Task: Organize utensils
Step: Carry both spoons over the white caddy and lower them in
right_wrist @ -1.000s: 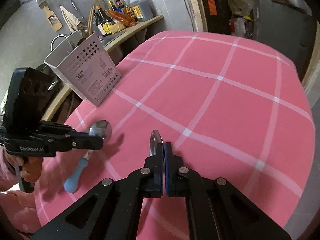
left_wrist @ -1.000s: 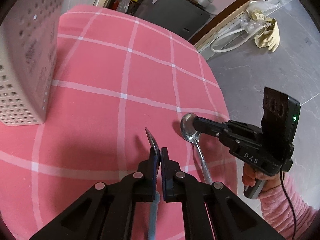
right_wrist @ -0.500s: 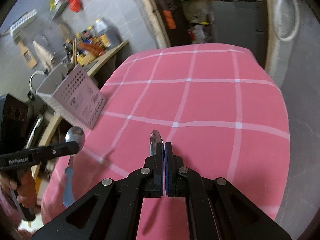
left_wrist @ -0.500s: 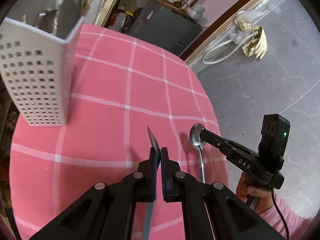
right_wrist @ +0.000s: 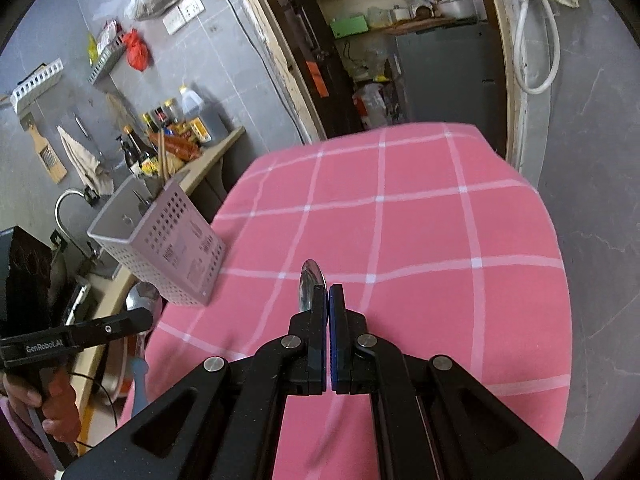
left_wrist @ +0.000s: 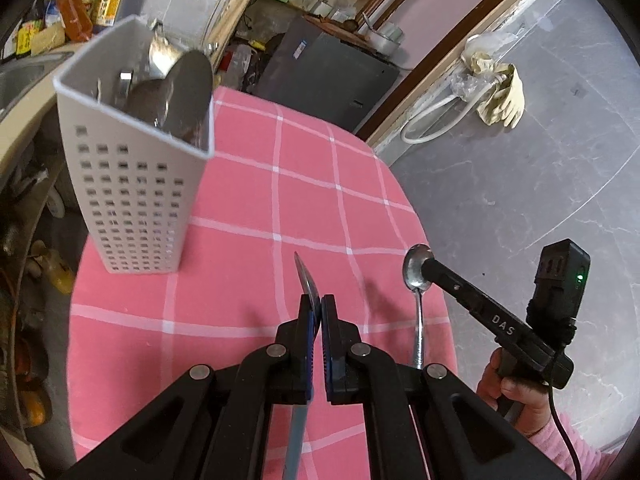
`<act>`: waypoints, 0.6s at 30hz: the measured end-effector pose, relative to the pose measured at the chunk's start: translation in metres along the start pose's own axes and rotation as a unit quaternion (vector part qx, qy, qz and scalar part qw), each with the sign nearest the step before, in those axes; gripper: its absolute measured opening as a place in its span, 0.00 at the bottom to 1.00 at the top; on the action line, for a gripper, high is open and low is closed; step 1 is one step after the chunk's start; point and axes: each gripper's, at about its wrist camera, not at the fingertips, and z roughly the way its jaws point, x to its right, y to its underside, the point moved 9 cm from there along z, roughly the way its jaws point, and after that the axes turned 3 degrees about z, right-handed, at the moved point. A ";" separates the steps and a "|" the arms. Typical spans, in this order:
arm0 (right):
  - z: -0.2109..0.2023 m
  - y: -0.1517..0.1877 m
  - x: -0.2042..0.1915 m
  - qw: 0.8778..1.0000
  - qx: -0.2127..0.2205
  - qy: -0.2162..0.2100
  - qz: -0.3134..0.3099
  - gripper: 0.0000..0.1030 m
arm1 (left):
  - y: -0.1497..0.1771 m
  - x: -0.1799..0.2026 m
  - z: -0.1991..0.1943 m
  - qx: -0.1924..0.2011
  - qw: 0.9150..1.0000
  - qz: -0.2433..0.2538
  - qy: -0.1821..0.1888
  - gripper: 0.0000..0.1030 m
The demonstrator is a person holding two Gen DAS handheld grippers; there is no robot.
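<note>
Both hands are up off the table, each with a spoon pinched in its tool. The left gripper (left_wrist: pixel 317 307) is clamped on the blue-handled spoon (right_wrist: pixel 141 320); seen edge-on from its own camera, the bowl sticks out past the fingertips and the pale blue handle runs back under the jaws. The right gripper (right_wrist: pixel 328 294) is clamped on the steel spoon (left_wrist: pixel 416 276), bowl forward, thin metal handle hanging down behind it. A hand in a pink sleeve (left_wrist: pixel 516 396) grips the right tool.

The pink checked tablecloth (left_wrist: pixel 248 264) is bare across its whole middle and far half. The steel spoon hangs right over the cloth's rounded right edge, with grey floor (left_wrist: pixel 520 184) beyond. Seen from the right tool, the blue-handled spoon hangs just past the cloth's left edge, above the counter by the sink.

The white perforated holder (left_wrist: pixel 132 200) stands upright near the cloth's far-left edge, close to the drop toward the counter. Its open top already holds 2 or 3 metal utensils (left_wrist: pixel 176 92), leaning toward the corner nearest the table's middle. The side of the opening nearest the left gripper looks free. Both spoons are well apart from the holder, with only open cloth between.
</note>
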 end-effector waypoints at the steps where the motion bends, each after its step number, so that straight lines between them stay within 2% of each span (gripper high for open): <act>1: -0.003 -0.003 -0.002 1.000 0.005 -0.002 0.000 0.02 | -0.003 0.001 -0.002 0.004 1.000 0.002 0.001 0.04; 10: -0.036 -0.036 -0.028 0.998 0.059 -0.015 -0.004 0.02 | -0.035 0.017 -0.027 0.042 0.999 0.032 0.007 0.04; 18: -0.067 -0.078 -0.065 0.992 0.112 -0.042 -0.032 0.02 | -0.080 0.028 -0.063 0.103 0.993 0.057 0.020 0.04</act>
